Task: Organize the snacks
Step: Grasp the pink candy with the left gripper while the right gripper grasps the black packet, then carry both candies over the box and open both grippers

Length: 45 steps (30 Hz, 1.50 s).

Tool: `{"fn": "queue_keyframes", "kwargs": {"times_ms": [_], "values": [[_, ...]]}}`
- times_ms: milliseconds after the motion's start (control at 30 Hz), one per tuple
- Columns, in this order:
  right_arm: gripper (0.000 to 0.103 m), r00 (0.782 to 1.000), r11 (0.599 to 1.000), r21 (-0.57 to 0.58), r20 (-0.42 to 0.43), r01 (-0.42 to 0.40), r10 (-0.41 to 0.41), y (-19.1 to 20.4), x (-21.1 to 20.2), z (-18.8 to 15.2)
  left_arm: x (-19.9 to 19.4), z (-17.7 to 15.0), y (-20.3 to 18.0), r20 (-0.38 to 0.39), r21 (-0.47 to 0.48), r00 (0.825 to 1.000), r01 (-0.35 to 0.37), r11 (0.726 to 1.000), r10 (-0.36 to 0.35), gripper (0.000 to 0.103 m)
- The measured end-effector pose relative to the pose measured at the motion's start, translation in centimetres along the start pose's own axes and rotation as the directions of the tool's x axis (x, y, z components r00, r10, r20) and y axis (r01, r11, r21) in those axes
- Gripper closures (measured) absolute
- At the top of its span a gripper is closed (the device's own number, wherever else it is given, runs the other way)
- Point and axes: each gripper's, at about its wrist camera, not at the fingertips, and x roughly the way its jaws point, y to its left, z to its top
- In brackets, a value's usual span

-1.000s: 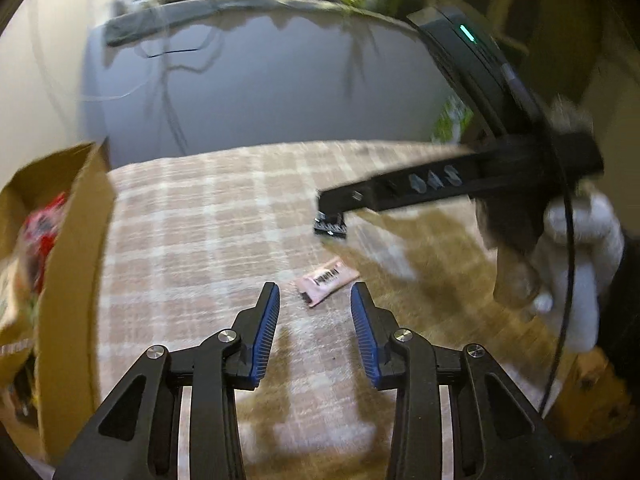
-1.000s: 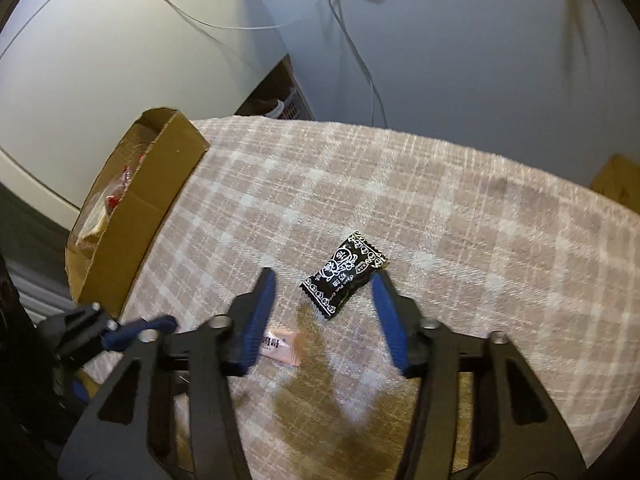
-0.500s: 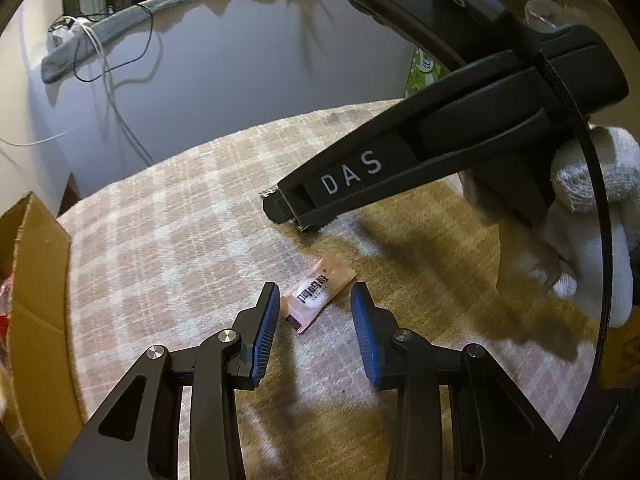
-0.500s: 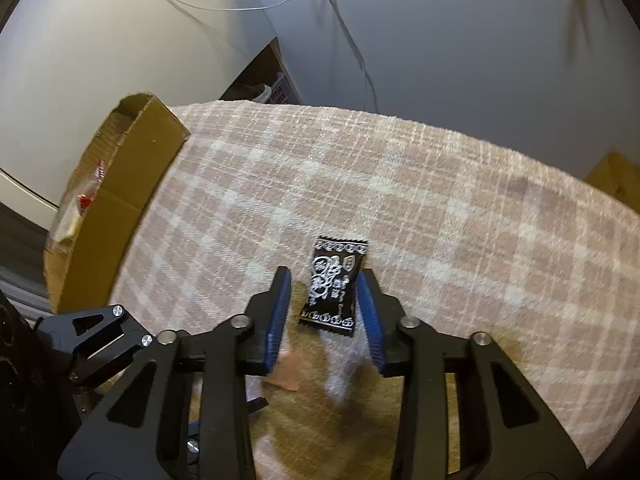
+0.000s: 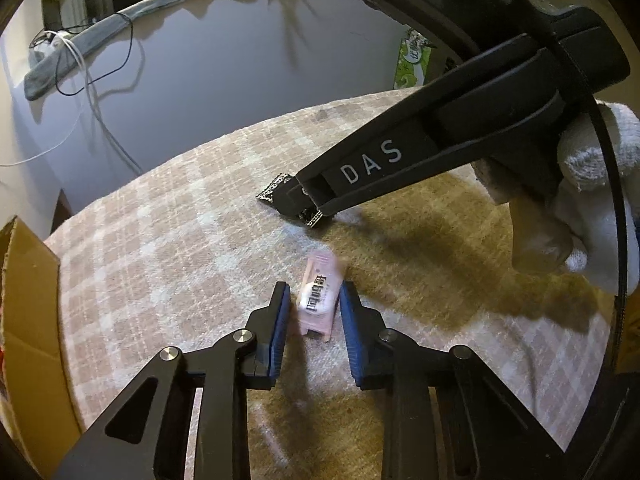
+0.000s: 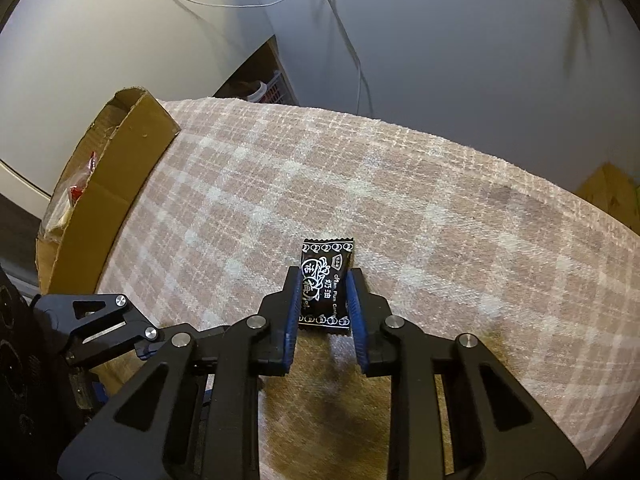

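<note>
At lower centre, the left hand-held gripper [image 5: 311,300] narrowly brackets the pink candy [image 5: 319,298]; the right hand-held gripper [image 6: 323,292] seems clamped on the black candy [image 6: 326,285]. Both lie on the bench [image 6: 440,208]. Squeeze squarely before lifting toward the cardboard box [image 6: 132,160] at left.

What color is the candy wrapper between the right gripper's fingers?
Black with white drawings and writing. The candy wrapper shows best in the right wrist view.

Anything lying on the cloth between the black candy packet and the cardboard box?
Nothing. In the right wrist view the plaid cloth runs bare from the black candy packet, held by the right tongs, to the cardboard box.
</note>
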Motion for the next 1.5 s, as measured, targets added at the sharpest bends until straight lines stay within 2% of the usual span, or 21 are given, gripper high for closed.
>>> {"fn": "queue_keyframes", "kwargs": {"times_ms": [100,267,367,567,800,1100,1500], "values": [[0.079,1.0,1.0,-0.002,0.0,0.002,-0.002,-0.1,-0.1,-0.1,0.2,0.4,0.0,-0.008,0.028,1.0,-0.014,1.0,0.014,0.077],[0.079,1.0,1.0,0.004,0.005,0.0,0.0,-0.7,-0.5,-0.5,0.6,1.0,0.0,-0.013,0.021,1.0,-0.012,1.0,0.012,0.077],[0.079,1.0,1.0,0.009,0.009,0.002,-0.002,-1.1,-0.8,-0.7,0.7,1.0,-0.1,-0.003,0.012,1.0,-0.003,1.0,0.003,0.084],[0.08,1.0,1.0,0.01,0.022,0.011,-0.011,-1.2,-1.0,-0.9,0.4,0.5,0.7,0.012,-0.066,1.0,0.009,0.998,-0.008,0.085],[0.08,0.998,1.0,0.0,0.064,-0.002,0.002,-0.5,-2.8,-1.4,-1.9,-0.2,1.5,0.061,-0.117,0.998,-0.012,0.993,0.02,0.085],[0.08,0.991,0.997,-0.068,0.134,-0.02,0.029,3.6,-5.7,-0.6,-6.7,-1.1,3.4,0.154,-0.178,0.986,-0.044,0.983,0.072,0.085],[0.08,0.975,0.98,-0.184,0.189,-0.082,0.117,11.5,-7.0,1.4,-12.5,-4.2,8.0,0.231,-0.298,0.953,-0.121,0.947,0.195,0.085]]}}
